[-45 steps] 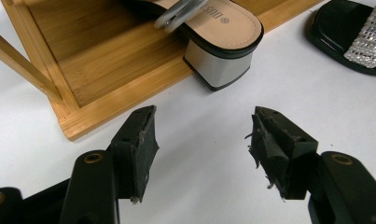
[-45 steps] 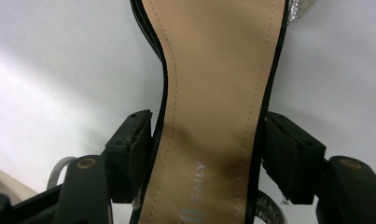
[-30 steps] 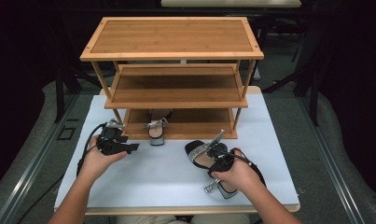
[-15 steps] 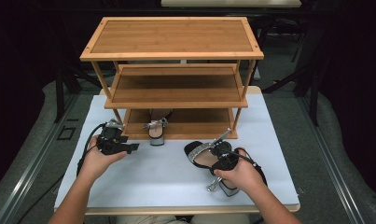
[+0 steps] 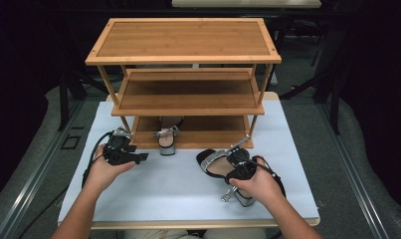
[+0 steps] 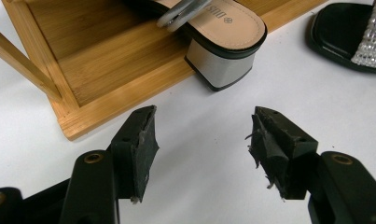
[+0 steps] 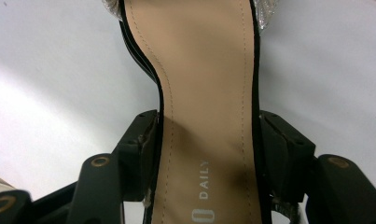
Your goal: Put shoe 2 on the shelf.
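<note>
A black sandal (image 5: 214, 163) with a sparkly silver strap and a silver block heel lies on the white table top in front of the rack. My right gripper (image 5: 239, 168) is shut on its narrow waist; in the right gripper view the pads (image 7: 146, 149) press on both black sole edges of this sandal (image 7: 199, 70). Its twin sandal (image 5: 166, 140) stands on the bottom shelf of the bamboo rack (image 5: 183, 37). To the left, my left gripper (image 5: 138, 158) stands open above the table, nothing between its jaws (image 6: 202, 140). Beyond them are the twin's heel (image 6: 220, 70) and the rack's corner (image 6: 97, 70).
The three-tier bamboo rack stands at the back of the white table (image 5: 173, 186); its middle shelf (image 5: 185, 94) and top bear nothing. Thin rack legs (image 5: 108, 84) rise near my left gripper. The table's front edge runs just behind both forearms.
</note>
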